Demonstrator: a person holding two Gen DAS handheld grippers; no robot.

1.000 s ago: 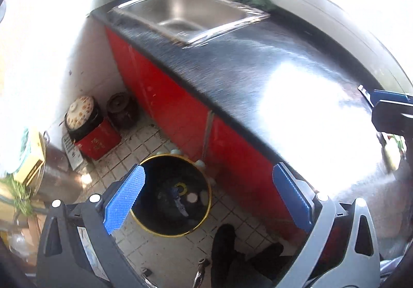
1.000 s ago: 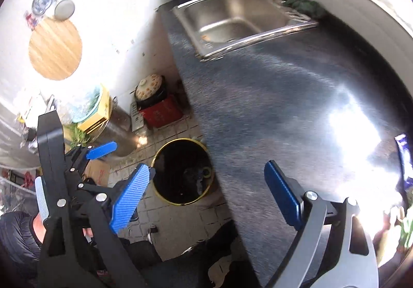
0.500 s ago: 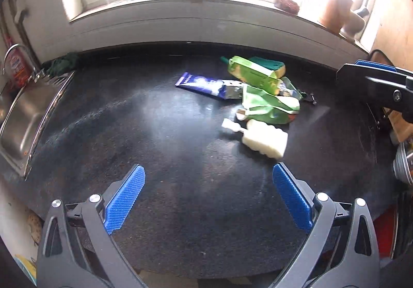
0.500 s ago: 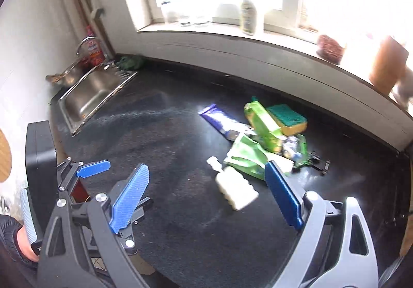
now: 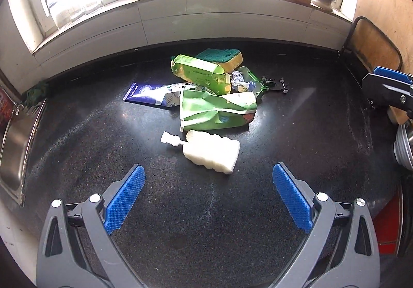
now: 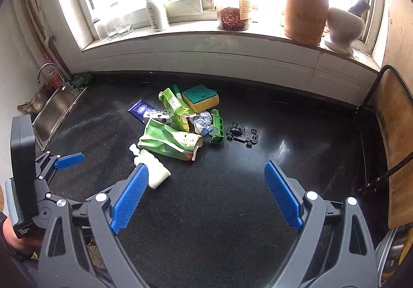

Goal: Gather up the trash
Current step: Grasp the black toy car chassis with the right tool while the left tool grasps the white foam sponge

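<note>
Black counter (image 5: pixel 206 223), green carton (image 5: pixel 200 72) open, crumpled paper (image 5: pixel 238 80) beside

A heap of trash lies mid-surface: a crushed green bag (image 5: pixel 218 110) flat in front, an opened green carton (image 5: pixel 200 74) tilted behind it, a blue-and-white wrapper (image 5: pixel 155 94) flat to the left, crumpled paper (image 6: pixel 202 121) to the right, and a white squeezed bottle (image 5: pixel 210 152) on its side nearest, cap pointing left
</note>
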